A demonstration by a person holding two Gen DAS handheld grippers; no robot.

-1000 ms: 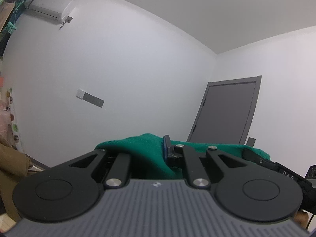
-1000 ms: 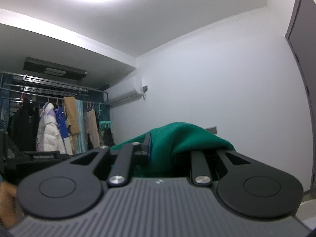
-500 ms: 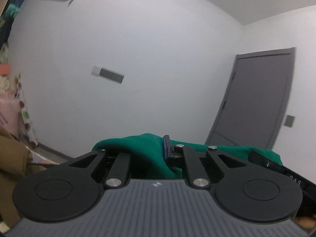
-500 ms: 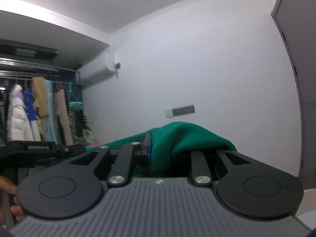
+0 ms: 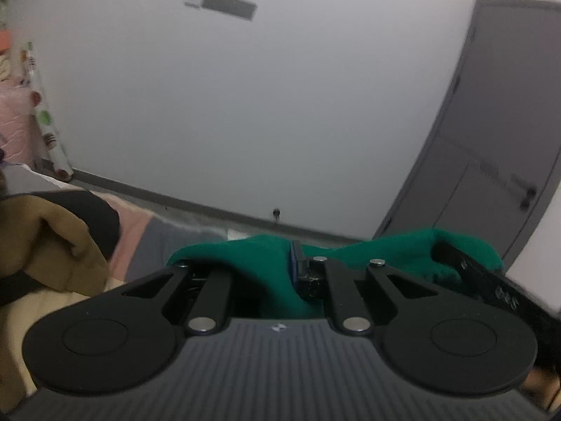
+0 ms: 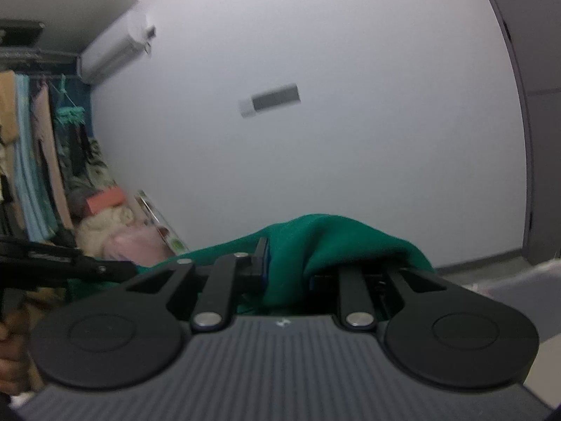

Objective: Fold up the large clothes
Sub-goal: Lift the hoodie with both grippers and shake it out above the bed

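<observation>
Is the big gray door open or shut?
Shut, it seems: the gray door sits flat in its frame, no gap showing. Blur hides the edges.

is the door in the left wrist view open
No, the grey door sits shut in its frame, past the green cloth held in the left claw.

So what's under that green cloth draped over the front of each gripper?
The green cloth covers most of the left gripper, and likewise the right gripper. One blue-edged finger pokes out in each view. The fingertips, and whatever lies below, are hidden.
</observation>
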